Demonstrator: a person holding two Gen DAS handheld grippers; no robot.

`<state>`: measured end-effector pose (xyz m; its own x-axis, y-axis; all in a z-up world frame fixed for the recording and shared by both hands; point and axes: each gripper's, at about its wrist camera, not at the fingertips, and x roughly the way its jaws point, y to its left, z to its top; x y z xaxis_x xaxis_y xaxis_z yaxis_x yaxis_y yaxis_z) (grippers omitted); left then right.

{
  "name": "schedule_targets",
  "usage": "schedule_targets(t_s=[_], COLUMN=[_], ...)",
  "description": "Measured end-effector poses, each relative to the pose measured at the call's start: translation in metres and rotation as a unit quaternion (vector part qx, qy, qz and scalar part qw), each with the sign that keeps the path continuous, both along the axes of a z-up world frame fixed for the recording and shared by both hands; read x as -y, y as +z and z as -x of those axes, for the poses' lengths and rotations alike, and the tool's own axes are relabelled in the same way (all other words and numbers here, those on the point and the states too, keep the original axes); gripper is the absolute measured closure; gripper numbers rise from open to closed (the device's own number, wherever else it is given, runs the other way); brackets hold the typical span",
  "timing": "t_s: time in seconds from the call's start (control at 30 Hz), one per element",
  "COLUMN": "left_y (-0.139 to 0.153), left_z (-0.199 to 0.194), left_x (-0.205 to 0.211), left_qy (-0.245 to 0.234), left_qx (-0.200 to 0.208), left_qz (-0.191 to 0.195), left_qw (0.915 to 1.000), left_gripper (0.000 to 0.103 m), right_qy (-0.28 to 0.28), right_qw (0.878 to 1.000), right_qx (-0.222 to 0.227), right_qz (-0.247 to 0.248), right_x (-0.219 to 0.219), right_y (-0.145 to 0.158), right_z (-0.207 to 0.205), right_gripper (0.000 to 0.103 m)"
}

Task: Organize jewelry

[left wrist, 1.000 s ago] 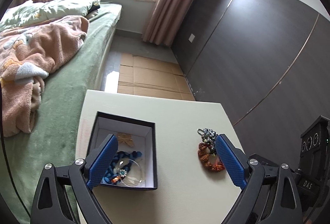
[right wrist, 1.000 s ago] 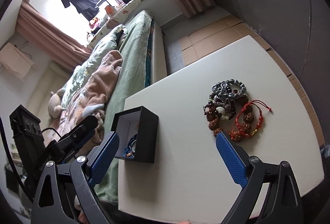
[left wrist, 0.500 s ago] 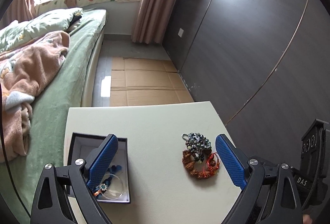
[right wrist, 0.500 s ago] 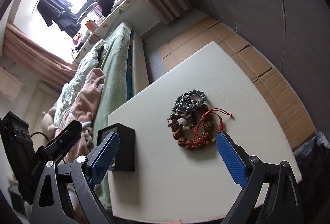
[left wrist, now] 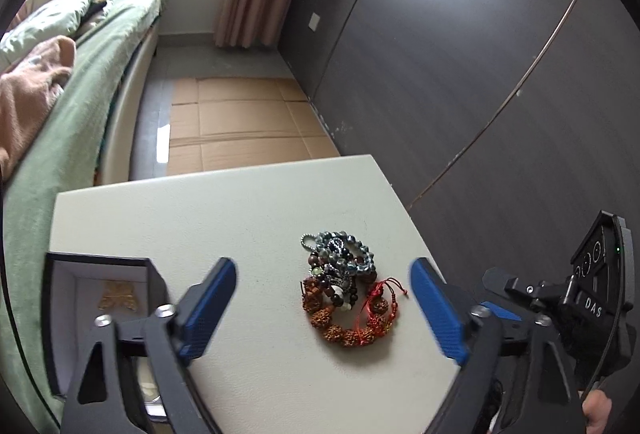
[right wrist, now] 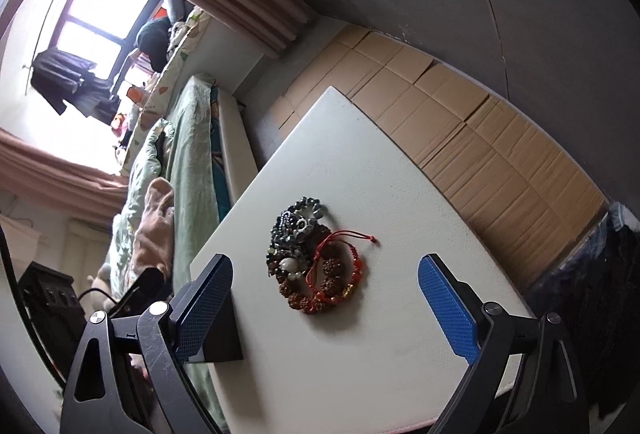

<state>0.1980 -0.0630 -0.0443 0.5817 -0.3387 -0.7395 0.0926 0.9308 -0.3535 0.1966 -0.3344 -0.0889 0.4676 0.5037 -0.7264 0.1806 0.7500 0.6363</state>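
Bracelets (left wrist: 344, 298) lie heaped on the white table (left wrist: 240, 218), dead ahead of both your tongs and between their spread tips; the heap's long axis runs away from you, grey beads far, red cord near; your left gripper (left wrist: 322, 308) and right gripper (right wrist: 326, 304) both gape empty; neither looks clearly nearer; the jewelry box (left wrist: 60, 298) sits left.

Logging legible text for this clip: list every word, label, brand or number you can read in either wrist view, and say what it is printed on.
"DAS": white letters on the black housing of the right gripper, seen at the right edge of the left wrist view.
Round dial-like markings above it on the same housing: too small to read.
Gold emblem inside the jewelry box: a shape, no legible lettering.
Right wrist view: no readable text.
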Motion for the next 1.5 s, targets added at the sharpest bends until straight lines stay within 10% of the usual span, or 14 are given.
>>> schedule_targets(t_s=[0.1, 0.33, 0.73, 1.0, 1.5], left_y=[-0.015, -0.040, -0.061, -0.067, -0.030], left_z=[-0.009, -0.020, -0.029, -0.025, 0.002], left_x=[0.003, 0.014, 0.026, 0.028, 0.015], left_qy=[-0.003, -0.014, -0.013, -0.017, -0.008], left_qx=[-0.026, -0.060, -0.085, -0.078, -0.023], left_qz=[0.011, 0.014, 0.009, -0.012, -0.021], left_qw=[0.9996, 0.9980, 0.9963, 0.9968, 0.9995], left_gripper=[0.053, 0.070, 0.073, 0.095, 0.095], right_qy=[-0.006, -0.009, 0.013, 0.024, 0.039], right_qw=[1.000, 1.000, 1.000, 0.999, 0.998], right_qx=[-0.009, -0.010, -0.016, -0.022, -0.032], right_qz=[-0.006, -0.004, 0.006, 0.017, 0.037], right_x=[0.002, 0.004, -0.008, -0.018, -0.031], right_y=[-0.005, -0.006, -0.009, -0.012, -0.021], right_z=[-0.005, -0.014, -0.023, -0.024, -0.016], right_gripper=[0.015, 0.015, 0.016, 0.016, 0.024])
